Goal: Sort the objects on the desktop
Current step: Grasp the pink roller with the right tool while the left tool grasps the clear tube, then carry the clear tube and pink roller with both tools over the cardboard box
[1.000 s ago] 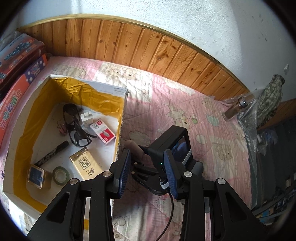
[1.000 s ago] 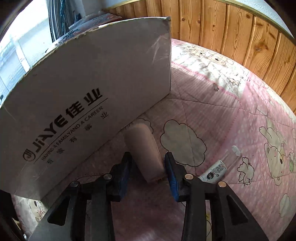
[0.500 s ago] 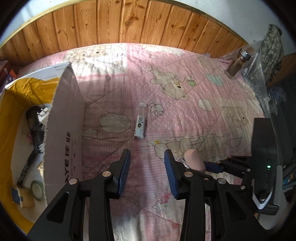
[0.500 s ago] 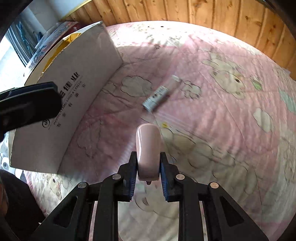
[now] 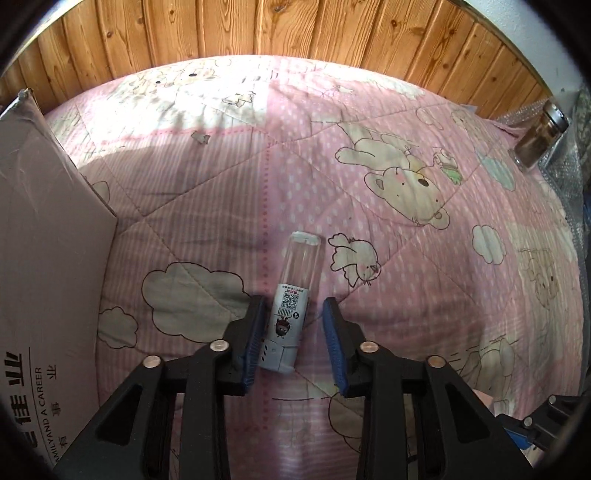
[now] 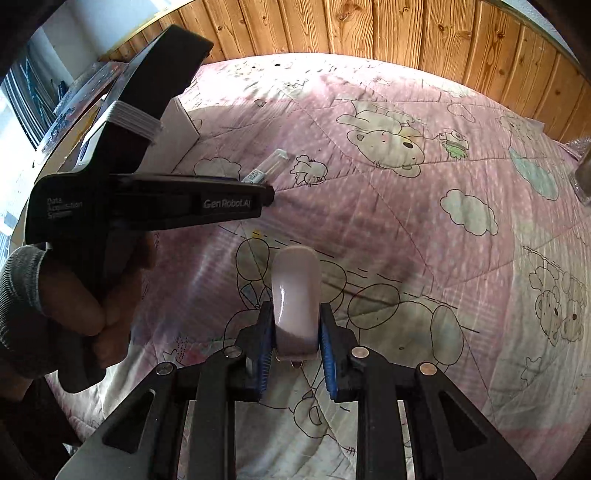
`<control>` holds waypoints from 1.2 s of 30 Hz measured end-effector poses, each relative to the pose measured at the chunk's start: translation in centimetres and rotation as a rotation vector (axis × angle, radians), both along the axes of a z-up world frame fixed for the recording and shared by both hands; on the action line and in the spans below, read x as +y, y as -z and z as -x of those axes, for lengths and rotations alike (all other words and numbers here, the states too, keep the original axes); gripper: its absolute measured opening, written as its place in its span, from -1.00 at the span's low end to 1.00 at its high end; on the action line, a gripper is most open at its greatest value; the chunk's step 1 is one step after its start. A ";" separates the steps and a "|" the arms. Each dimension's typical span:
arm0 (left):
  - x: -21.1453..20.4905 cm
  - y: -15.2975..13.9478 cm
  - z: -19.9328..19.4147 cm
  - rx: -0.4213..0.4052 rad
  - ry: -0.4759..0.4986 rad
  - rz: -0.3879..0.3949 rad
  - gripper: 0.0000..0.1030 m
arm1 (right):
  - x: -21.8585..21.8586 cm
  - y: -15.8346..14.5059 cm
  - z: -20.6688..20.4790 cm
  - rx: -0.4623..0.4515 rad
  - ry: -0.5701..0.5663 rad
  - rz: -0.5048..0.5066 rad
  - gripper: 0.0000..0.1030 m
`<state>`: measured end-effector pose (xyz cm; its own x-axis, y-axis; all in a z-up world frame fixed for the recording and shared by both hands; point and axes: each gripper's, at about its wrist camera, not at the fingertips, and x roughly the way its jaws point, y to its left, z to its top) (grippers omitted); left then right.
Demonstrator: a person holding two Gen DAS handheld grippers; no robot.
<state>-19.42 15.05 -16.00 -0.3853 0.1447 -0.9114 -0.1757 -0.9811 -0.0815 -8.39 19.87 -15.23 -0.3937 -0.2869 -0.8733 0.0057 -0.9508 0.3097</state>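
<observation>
Our left tongs (image 5: 293,330) stand apart over the pink cartoon-print quilt (image 5: 388,155), straddling the labelled end of a small clear-capped tube (image 5: 291,295) that lies flat on the bed. Its left side sits just beside, perhaps touching, the left blue pad (image 5: 255,343); a gap shows on the right. The tube's transparent cap points away from us, toward the wood-panelled wall (image 5: 295,29). At the left edge rises the outer wall of a white cardboard box (image 5: 48,258) printed with black lettering. A brown glass jar (image 5: 537,142) with a metal lid stands at the quilt's far right.

From the right wrist view, our right tongs (image 6: 297,345) are clamped on a pale pink rounded object (image 6: 295,295), held above the quilt (image 6: 424,258). What it is we cannot tell. To the left, our left hand (image 6: 74,314) grips the black handle of the other tool, whose tips reach the tube (image 6: 267,168) beside the box (image 6: 177,133).
</observation>
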 end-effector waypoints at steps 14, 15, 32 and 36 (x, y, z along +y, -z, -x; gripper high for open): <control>-1.6 -8.5 -7.9 0.096 0.063 0.028 -0.63 | -0.3 -3.6 -1.7 0.079 0.013 0.011 -0.53; -2.0 -9.5 -8.7 0.113 0.062 0.029 -0.63 | -0.7 -4.2 -2.0 0.092 0.015 0.009 -0.53; -10.5 -17.3 -18.8 0.250 0.052 -0.023 -0.63 | -11.8 -10.5 -9.2 0.310 -0.067 -0.038 -0.53; -12.2 -17.0 -19.4 0.243 0.031 -0.087 -0.63 | -14.2 -11.9 -10.6 0.378 -0.119 -0.078 -0.53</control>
<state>-0.06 2.86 1.03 -0.5854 0.2332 -0.7765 -0.2299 -0.9662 -0.1169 2.18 5.71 -3.34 -0.6595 -0.2884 -0.6942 0.2169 -0.9572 0.1915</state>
